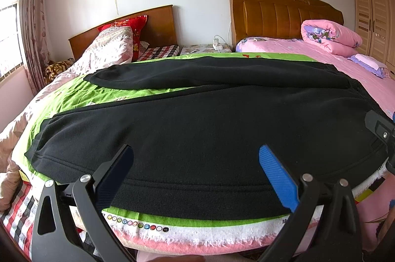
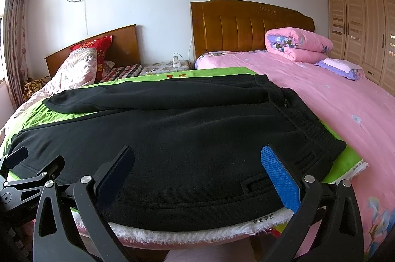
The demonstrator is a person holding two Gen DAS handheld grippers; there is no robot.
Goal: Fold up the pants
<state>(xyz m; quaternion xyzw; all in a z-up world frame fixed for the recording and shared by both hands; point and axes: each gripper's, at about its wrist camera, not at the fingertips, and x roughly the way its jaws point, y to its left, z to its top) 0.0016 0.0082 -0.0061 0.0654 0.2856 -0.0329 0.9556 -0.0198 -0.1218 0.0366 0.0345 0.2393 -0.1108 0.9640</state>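
Black pants [image 1: 209, 123] lie flat on a green cloth [image 1: 81, 94] spread over the bed [image 2: 333, 109]. The waistband [image 2: 311, 123] is at the right, both legs run to the left, and the far leg [image 1: 197, 74] lies angled apart from the near one. The left gripper [image 1: 196, 163] hangs over the near leg's lower edge, its fingers [image 1: 276, 175] spread wide and holding nothing. The right gripper [image 2: 197, 163] hangs over the hip area near the waistband, its fingers [image 2: 279, 175] also spread wide and empty. A rolled pink quilt [image 2: 296, 44] sits by the headboard [image 2: 246, 25].
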